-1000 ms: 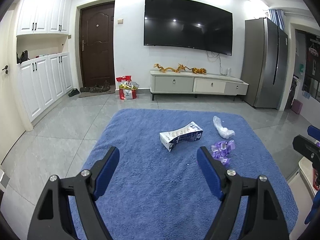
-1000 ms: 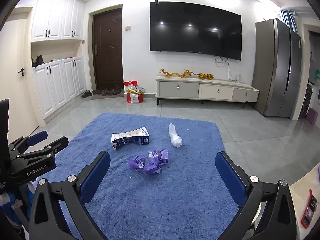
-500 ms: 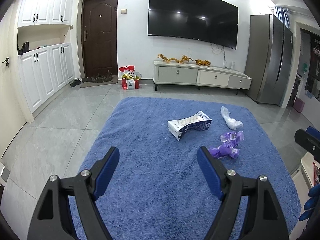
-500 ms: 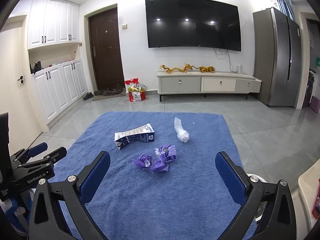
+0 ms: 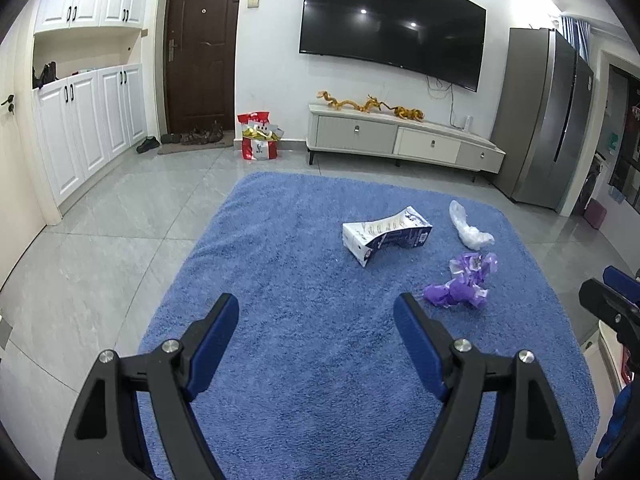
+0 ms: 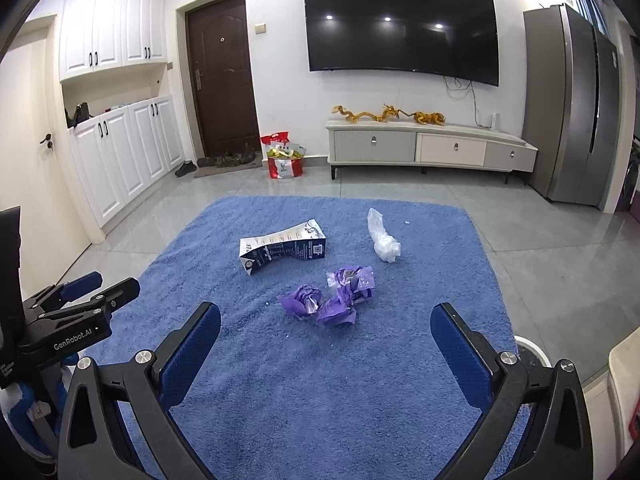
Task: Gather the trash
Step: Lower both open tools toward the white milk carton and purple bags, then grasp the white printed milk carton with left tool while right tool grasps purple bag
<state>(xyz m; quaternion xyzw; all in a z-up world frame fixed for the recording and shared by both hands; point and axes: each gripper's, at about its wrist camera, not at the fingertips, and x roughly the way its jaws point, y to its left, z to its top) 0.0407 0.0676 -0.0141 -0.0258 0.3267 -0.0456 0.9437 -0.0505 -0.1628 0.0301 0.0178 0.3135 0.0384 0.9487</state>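
Three pieces of trash lie on the blue rug (image 5: 304, 360) (image 6: 304, 400). A squashed white and dark-blue carton (image 5: 386, 234) (image 6: 282, 246) lies on its side. A crumpled clear plastic bag (image 5: 466, 230) (image 6: 382, 240) rests to its right. Nearer to me sits a purple crumpled wrapper (image 5: 460, 286) (image 6: 328, 296). My left gripper (image 5: 316, 312) hangs open above bare rug, the wrapper just beyond its right fingertip. My right gripper (image 6: 326, 320) is open too, with the wrapper ahead between its fingertips, not touched. Each gripper shows at the other view's edge.
A grey tiled floor (image 5: 100, 240) surrounds the rug. A low TV cabinet (image 6: 428, 148) and wall TV (image 6: 400, 28) stand at the back, a red bag (image 6: 284, 156) by the dark door (image 6: 224, 76), white cupboards (image 5: 88, 120) on the left, a grey fridge (image 6: 576, 100) on the right.
Both grippers have sunk and tilted further down toward the rug, so the trash sits lower and larger in both views. Neither gripper's jaws have changed.
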